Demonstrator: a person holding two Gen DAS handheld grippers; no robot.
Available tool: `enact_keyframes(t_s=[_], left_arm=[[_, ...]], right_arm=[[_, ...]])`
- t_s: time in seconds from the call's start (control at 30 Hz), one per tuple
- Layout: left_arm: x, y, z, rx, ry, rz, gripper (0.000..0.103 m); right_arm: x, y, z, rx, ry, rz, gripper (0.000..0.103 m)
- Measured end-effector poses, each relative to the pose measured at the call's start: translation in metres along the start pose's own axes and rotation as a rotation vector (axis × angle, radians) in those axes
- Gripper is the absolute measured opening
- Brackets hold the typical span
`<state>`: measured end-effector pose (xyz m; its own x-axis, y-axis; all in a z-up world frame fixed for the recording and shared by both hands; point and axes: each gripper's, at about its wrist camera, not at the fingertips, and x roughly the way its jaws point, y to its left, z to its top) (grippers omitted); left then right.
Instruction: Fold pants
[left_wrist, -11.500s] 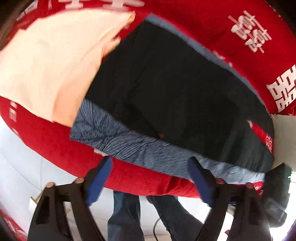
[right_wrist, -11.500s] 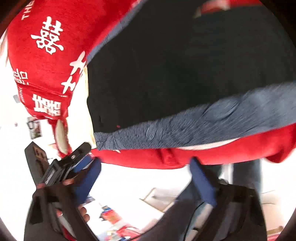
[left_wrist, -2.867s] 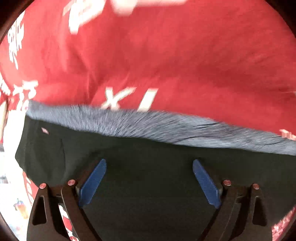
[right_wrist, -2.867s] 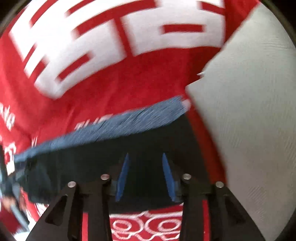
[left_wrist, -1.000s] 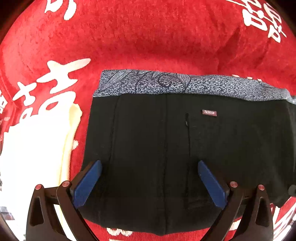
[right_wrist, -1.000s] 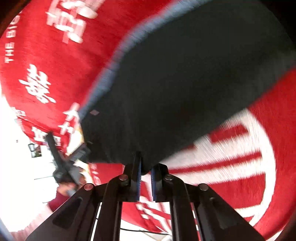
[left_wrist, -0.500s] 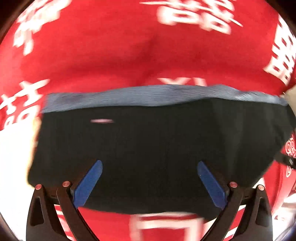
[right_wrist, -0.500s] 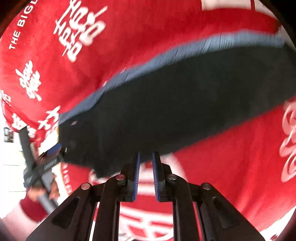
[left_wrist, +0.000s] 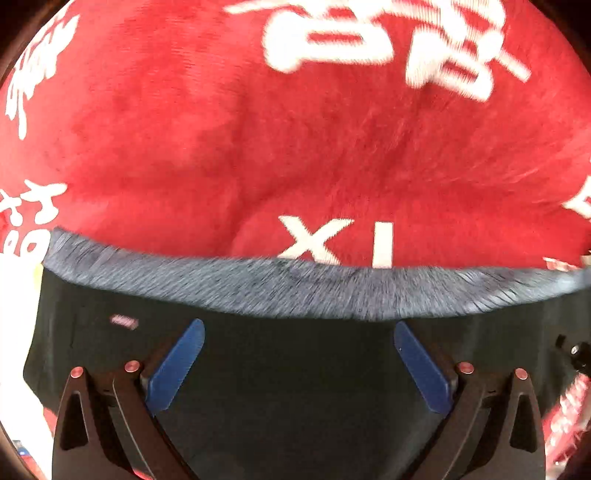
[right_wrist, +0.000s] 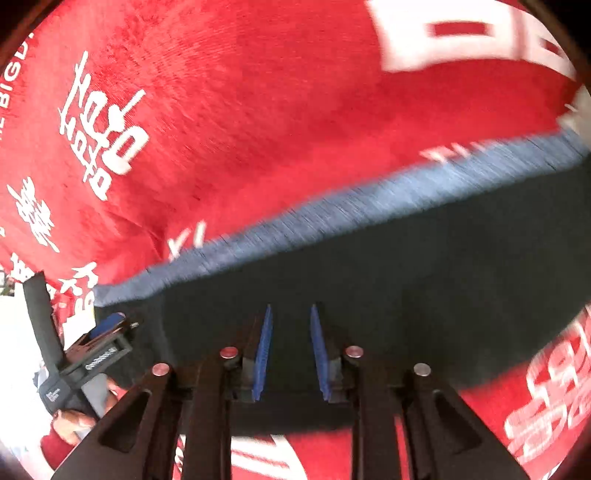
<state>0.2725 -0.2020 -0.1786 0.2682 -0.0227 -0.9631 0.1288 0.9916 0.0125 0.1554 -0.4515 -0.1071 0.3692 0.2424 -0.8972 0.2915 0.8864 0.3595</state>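
Hovering Over Folded Pants

Hanging above black pants (left_wrist: 295, 369) lying folded on the red blanket (left_wrist: 258, 147), grey waistband (left_wrist: 295, 288) toward its middle. Spread wide, left gripper (left_wrist: 299, 354) holding nothing; parted narrowly, right gripper (right_wrist: 290, 350) likewise empty, probably poised to smooth or regrip the cloth.

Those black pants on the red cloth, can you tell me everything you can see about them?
The pants look like soft black fabric with a blue-grey patterned waistband along the far edge and a small pinkish label near one end. They lie folded into a flat, wide rectangle on the red blanket. Both views are motion-blurred. The left gripper and right gripper are over them, jaws apart, holding nothing.
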Motion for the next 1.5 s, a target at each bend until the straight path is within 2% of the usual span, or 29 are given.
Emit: enact_keyframes(t_s=[0.03,0.07,0.1,0.17,0.27,0.33,0.4,0.43,0.5,0.57,0.63,0.7,0.77,0.83,0.87,0.97,1.03,1.13,1.2,1.27,1.37,1.5], left_arm=[[0.012,-0.008,-0.002,0.007,0.029,0.031,0.103],[0.02,-0.01,-0.004,0.0,0.045,0.034,0.103],[0.019,-0.006,-0.007,-0.044,0.009,0.006,0.103],[0.021,0.001,-0.009,-0.066,0.007,-0.033,0.103],[0.024,0.005,-0.01,-0.077,0.005,-0.053,0.103],[0.018,0.004,-0.012,-0.052,-0.005,-0.027,0.103],[0.012,-0.01,-0.014,-0.038,-0.016,-0.007,0.103],[0.014,-0.011,-0.011,-0.043,-0.015,-0.007,0.103],[0.014,-0.009,-0.012,-0.064,-0.008,-0.017,0.103],[0.011,-0.013,-0.019,-0.08,-0.001,-0.023,0.103],[0.006,-0.012,-0.019,-0.077,0.01,-0.009,0.103],[-0.004,-0.017,-0.014,-0.056,0.025,0.025,0.103],[-0.015,-0.027,-0.01,-0.028,0.026,0.007,0.103],[-0.035,-0.042,-0.015,0.016,0.004,-0.031,0.103],[-0.043,-0.05,-0.019,0.041,0.001,-0.05,0.103],[-0.056,-0.08,-0.039,0.12,0.012,-0.082,0.103],[-0.052,-0.098,-0.053,0.151,0.037,-0.082,0.103],[-0.036,-0.11,-0.073,0.145,0.081,-0.074,0.103],[-0.037,-0.11,-0.08,0.139,0.023,-0.072,0.103],[-0.037,-0.11,-0.083,0.141,0.005,-0.077,0.103],[-0.039,-0.11,-0.084,0.148,0.017,-0.083,0.103],[-0.04,-0.11,-0.08,0.153,0.033,-0.075,0.103]], right_arm=[[0.009,0.002,0.006,-0.025,-0.001,-0.02,0.036],[0.019,0.003,0.01,-0.047,0.002,-0.044,0.036],[0.027,-0.001,0.016,-0.06,0.006,-0.054,0.036],[0.027,-0.015,0.028,-0.062,-0.02,-0.057,0.031],[0.016,-0.053,0.046,0.012,-0.083,-0.184,0.031],[0.006,-0.088,0.054,0.106,-0.096,-0.206,0.027],[-0.009,-0.1,0.055,0.144,-0.102,-0.24,0.028],[-0.019,-0.101,0.053,0.151,-0.112,-0.269,0.032],[-0.038,-0.1,0.037,0.159,-0.118,-0.235,0.036],[-0.047,-0.094,0.016,0.137,-0.111,-0.233,0.056],[-0.043,-0.089,-0.014,0.088,-0.073,-0.276,0.065],[-0.028,-0.091,-0.039,0.058,-0.042,-0.294,0.065],[-0.029,-0.086,-0.048,0.009,-0.117,-0.285,0.069],[-0.023,-0.077,-0.051,-0.021,-0.127,-0.284,0.074],[-0.021,-0.074,-0.051,-0.024,-0.124,-0.273,0.082],[-0.015,-0.07,-0.042,-0.018,-0.108,-0.26,0.09],[-0.014,-0.074,-0.041,-0.01,-0.105,-0.248,0.092],[-0.013,-0.081,-0.039,-0.032,-0.097,-0.248,0.093],[-0.009,-0.084,-0.04,-0.072,-0.082,-0.264,0.094],[-0.005,-0.082,-0.042,-0.126,-0.057,-0.276,0.103],[0.008,-0.068,-0.043,-0.206,-0.041,-0.366,0.103],[0.017,-0.062,-0.038,-0.183,-0.047,-0.386,0.103]])
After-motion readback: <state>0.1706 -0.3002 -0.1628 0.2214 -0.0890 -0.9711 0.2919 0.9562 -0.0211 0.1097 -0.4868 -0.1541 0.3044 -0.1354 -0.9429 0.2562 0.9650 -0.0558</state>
